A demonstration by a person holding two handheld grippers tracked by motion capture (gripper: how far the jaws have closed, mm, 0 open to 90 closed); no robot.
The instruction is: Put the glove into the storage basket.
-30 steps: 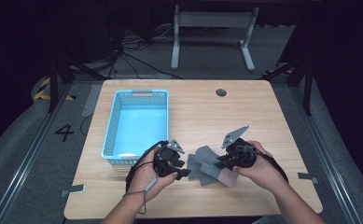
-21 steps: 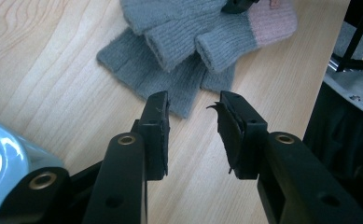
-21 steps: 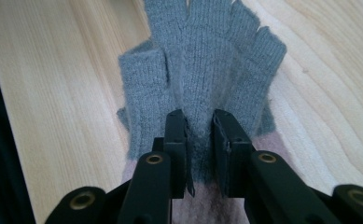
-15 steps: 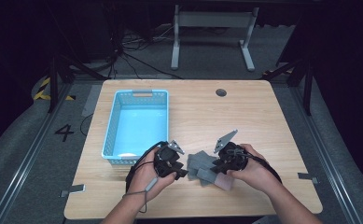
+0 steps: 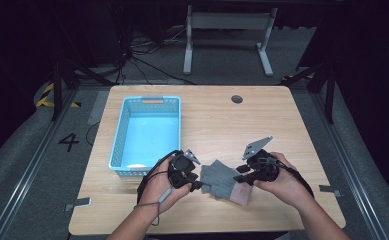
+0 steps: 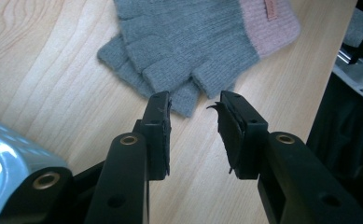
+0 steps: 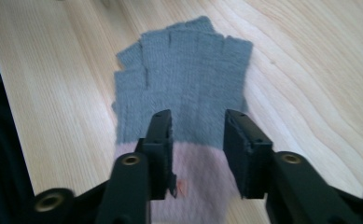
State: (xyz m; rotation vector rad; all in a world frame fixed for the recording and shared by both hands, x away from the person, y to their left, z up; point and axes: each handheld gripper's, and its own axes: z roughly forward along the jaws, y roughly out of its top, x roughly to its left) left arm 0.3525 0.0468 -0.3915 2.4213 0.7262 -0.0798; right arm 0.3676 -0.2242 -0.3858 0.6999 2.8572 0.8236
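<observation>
Pair of gloves (image 5: pixel 225 180), grey knit, fingerless, pink cuffs, stacked one on the other. They lie flat on the wooden table (image 5: pixel 282 125) near its front edge, between the two hands. Left gripper view shows the lower glove's fingers peeking out beneath the upper one, so the stack is slightly offset. Small tag on the pink cuff.

Left gripper (image 6: pixel 194 109): jaws parted, nothing between them, tips just short of the thumb and finger ends of the gloves. Right gripper (image 7: pixel 198 126): jaws likewise spread and empty, hovering over the line where grey meets the pink cuff; whether the tips touch the knit I cannot tell. So one gripper stands at each end of the gloves.

Blue basket (image 5: pixel 147 132) stands to the left on the table, empty, just beyond the left hand (image 5: pixel 157 187).

Risks, as I judge them:
- A pinch from above may catch the top glove alone, since the two are only loosely stacked; the lower one would stay behind.
- The left jaws meet only thin finger ends, so the knit may slip out when lifted.
- Closing flat against the table may push the fabric along rather than gather it.
- Pulling from both ends at once would stretch the knit.
</observation>
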